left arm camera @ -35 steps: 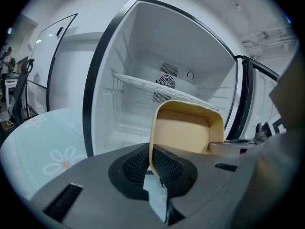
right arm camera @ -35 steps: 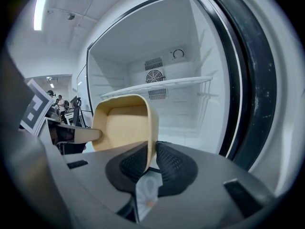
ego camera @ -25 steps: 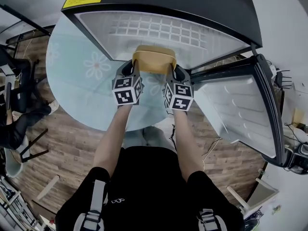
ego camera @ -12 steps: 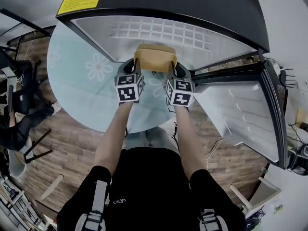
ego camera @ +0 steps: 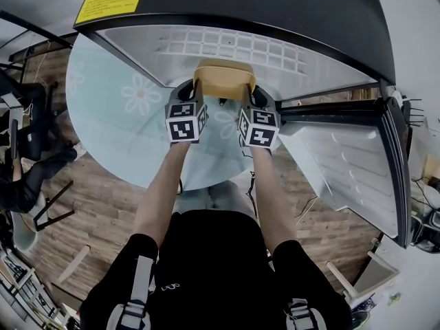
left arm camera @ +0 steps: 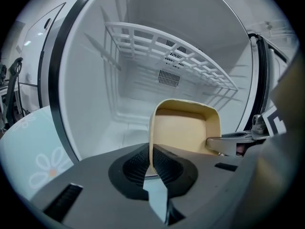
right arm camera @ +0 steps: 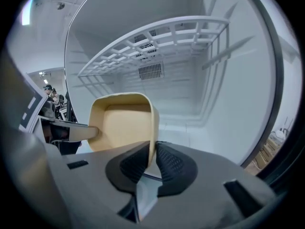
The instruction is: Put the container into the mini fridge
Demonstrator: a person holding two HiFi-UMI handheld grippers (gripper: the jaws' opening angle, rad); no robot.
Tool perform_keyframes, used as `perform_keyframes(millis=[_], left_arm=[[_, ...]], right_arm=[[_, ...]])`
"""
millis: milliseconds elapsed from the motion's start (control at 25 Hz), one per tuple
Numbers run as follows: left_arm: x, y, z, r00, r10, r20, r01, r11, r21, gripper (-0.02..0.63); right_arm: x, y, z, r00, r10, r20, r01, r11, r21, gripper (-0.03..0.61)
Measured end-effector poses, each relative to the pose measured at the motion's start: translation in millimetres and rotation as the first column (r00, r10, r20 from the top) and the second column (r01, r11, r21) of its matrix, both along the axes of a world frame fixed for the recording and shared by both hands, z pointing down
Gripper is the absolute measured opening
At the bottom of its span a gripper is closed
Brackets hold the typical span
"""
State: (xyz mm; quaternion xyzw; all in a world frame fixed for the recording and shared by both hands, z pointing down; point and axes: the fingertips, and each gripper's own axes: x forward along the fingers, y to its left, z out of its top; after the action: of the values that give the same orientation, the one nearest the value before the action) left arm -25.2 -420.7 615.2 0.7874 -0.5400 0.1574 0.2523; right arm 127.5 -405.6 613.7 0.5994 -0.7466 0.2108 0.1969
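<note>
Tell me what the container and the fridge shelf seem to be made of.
The container: likely plastic, matte pale yellow; thin, evenly coloured wall with rounded moulded corners.
The shelf: probably white-coated wire or moulded plastic; a grid of slim white bars, and the look leaves it open.

Yellow label [ego camera: 110, 3] on black top of fridge [ego camera: 275, 5], upper left of head view: rows of dark print, too small to read. Black-and-white square code markers, not letters or digits, on left cube [ego camera: 184, 122] of left gripper [ego camera: 196, 91] at frame centre, and on right cube [ego camera: 259, 128] of right gripper [ego camera: 246, 93] just beside it. Slice of same pattern at right edge of left gripper view and at left edge of right gripper view. Small pale logo [ego camera: 167, 289] on black shirt [ego camera: 206, 253], bottom centre: illegible. Nothing readable as words.
</note>
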Motion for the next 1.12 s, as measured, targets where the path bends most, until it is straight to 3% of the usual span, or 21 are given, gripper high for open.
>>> perform_keyframes(millis=[320, 1000, 1120], left_arm=[[-2, -5, 11, 0.997, 0.012, 0.080, -0.008, 0.999, -0.049, 0.021], [4, -17, 10, 0.996, 0.062, 0.061, -0.058, 0.996, -0.062, 0.064], [4, -17, 11, 0.997, 0.058, 0.051, -0.055, 0.997, -0.063, 0.074]], right_arm=[[-3, -4, 8, 1.000, 0.001, -0.015, -0.001, 0.999, -0.034, 0.041], [-2, -20, 9, 1.000, -0.014, -0.014, 0.013, 0.997, -0.072, 0.046], [-4, -20, 9, 1.000, -0.020, -0.011, 0.019, 0.997, -0.076, 0.098]])
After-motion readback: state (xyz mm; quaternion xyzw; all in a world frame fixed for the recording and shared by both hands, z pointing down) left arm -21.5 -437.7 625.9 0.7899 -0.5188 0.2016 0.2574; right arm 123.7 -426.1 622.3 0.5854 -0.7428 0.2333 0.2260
